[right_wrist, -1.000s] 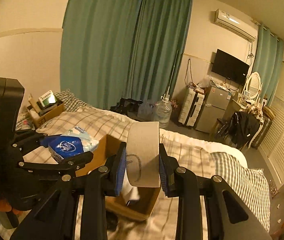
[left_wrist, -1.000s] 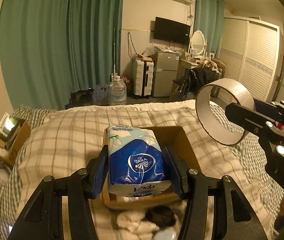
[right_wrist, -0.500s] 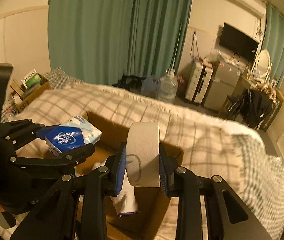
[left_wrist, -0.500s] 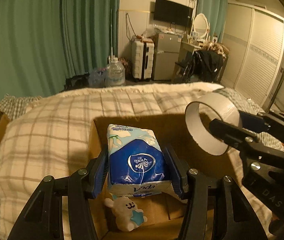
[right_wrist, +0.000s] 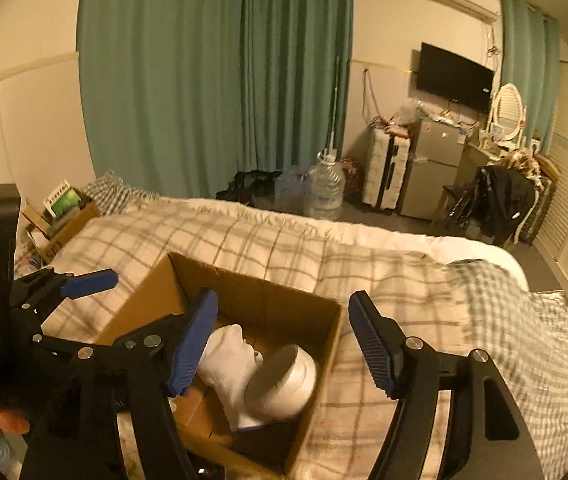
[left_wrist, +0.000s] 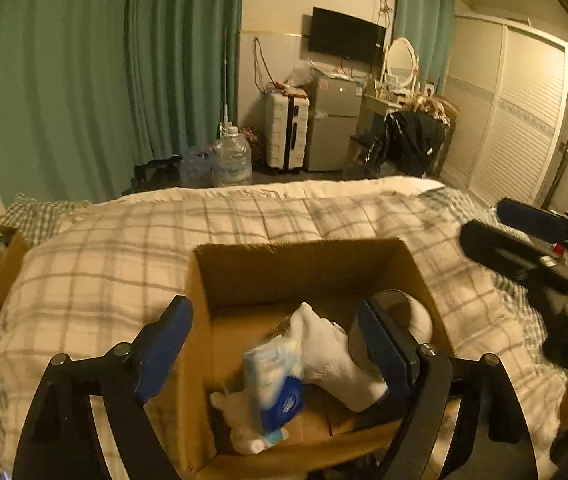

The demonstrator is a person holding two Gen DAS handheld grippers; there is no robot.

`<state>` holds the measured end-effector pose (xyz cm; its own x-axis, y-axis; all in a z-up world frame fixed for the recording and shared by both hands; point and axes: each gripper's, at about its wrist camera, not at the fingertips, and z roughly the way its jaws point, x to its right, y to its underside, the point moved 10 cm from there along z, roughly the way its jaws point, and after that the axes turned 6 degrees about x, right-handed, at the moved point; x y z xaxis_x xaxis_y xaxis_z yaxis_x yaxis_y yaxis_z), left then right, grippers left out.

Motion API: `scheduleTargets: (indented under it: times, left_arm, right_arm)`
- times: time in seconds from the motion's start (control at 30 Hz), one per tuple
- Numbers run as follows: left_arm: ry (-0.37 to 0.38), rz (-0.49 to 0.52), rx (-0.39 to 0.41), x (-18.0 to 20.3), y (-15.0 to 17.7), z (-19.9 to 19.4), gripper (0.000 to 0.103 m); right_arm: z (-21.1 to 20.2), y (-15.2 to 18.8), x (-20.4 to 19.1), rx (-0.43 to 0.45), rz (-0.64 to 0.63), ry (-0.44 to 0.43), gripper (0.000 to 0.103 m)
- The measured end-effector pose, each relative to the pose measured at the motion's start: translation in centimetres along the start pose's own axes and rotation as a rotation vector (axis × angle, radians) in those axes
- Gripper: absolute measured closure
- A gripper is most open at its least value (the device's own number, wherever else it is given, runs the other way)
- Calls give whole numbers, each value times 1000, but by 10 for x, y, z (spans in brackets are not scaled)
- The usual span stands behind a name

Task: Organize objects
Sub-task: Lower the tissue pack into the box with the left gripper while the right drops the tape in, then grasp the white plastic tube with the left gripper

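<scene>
Bedroom, green curtains, bed (left_wrist: pixel 268 216) under a checked blanket; cardboard box (left_wrist: pixel 200 308) on the blanket near its front edge. Left gripper (left_wrist: pixel 274 354): jaws spread wide, holding nothing, poised over the box. Right gripper (right_wrist: pixel 284 344): jaws likewise spread, empty, above the box's right side. Box contents: blue tissue pack (left_wrist: pixel 276 388), blurred, standing tilted near the front wall; white glove (left_wrist: pixel 332 356) draped mid-box; tape roll (right_wrist: pixel 282 380), blurred, against the right wall; small white toy (left_wrist: pixel 240 420) at the front. Risk, judged: soft bedding gives, so a gripper nudging the rim could tip the box and spill it
</scene>
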<state>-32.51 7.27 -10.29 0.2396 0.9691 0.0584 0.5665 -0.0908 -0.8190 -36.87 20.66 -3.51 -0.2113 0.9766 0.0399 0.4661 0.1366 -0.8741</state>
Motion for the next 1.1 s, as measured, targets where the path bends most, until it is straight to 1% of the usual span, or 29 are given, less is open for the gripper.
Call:
scheduleTargets:
  times: [0.13,0.23,0.27,0.4,0.5,0.63,0.7,0.77,0.97,1.0,1.03,1.1]
  left_arm:
    - [-13,-34,17,-10,-7,-40,15]
    - [-30,-55,41,-18,-11,-74,10]
    - [-34,-62,49,-19,-11,-84,9]
    - [-32,-82,63,-21,2,-123,9]
    - [-35,-85,58,-20,18,-139,9]
    - [-41,-85,43,-14,51,-151,9]
    - [-32,-77,19,-7,70,-148,9]
    - [-25,-68,-13,1,92,-141,9]
    - [-19,-35,-139,19,166,-113,9]
    - [-16,-26,-162,21,177,-110,10]
    - [-14,-9,-197,24,193,-106,14]
    - [-15,16,-250,27,215,-101,22]
  right_arm:
    - [-46,-12,2,15,-6,30,35]
    - [-84,-15,1,19,-11,48,35]
    - [-100,-16,0,23,-13,53,34]
    - [-143,-6,-7,34,-27,64,31]
    - [-163,12,-14,25,-36,68,30]
    - [-170,48,-21,-8,-26,75,30]
    - [-167,71,-26,-34,-30,93,30]
    - [-160,95,-28,-55,-29,109,30]
    - [-132,164,-32,-170,-3,92,30]
    - [-128,172,-34,-185,1,83,30]
    - [-124,181,-35,-202,7,72,30]
    - [-119,193,-34,-227,16,77,30]
